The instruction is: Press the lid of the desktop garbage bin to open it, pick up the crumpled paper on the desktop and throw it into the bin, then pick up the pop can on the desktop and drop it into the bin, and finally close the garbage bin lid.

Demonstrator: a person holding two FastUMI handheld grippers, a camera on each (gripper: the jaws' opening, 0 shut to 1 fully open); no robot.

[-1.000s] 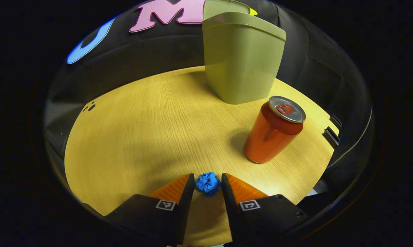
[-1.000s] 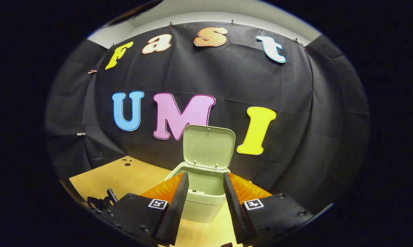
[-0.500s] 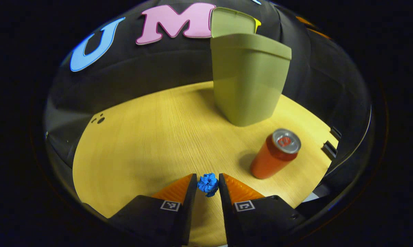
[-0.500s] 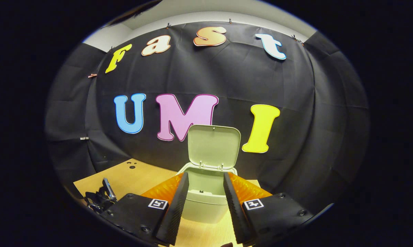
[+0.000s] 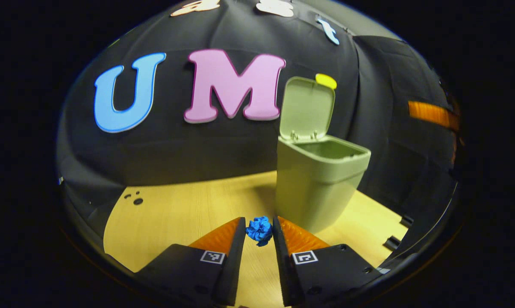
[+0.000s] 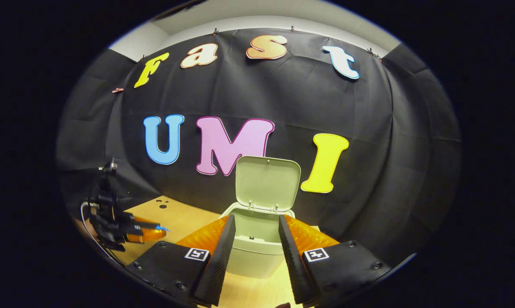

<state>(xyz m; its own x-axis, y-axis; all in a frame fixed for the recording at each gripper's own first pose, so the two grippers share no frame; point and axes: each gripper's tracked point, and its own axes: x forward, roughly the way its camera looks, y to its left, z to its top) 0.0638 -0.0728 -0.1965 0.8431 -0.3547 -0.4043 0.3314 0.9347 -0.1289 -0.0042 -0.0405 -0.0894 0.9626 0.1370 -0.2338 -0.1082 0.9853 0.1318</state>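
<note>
Crumpled paper between jaws — aloft

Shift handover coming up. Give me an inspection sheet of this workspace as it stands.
Surface: wooden desktop, with small dark holes near its far left edge.
Job's things: green bin upright, lid raised; blue crumpled paper in the left gripper.
Clutter: nothing seen.
Grippers: left gripper shut on the paper, above the desktop; right gripper open, facing the bin.
Cables: nothing seen.
Surroundings: black cloth wall.
</note>
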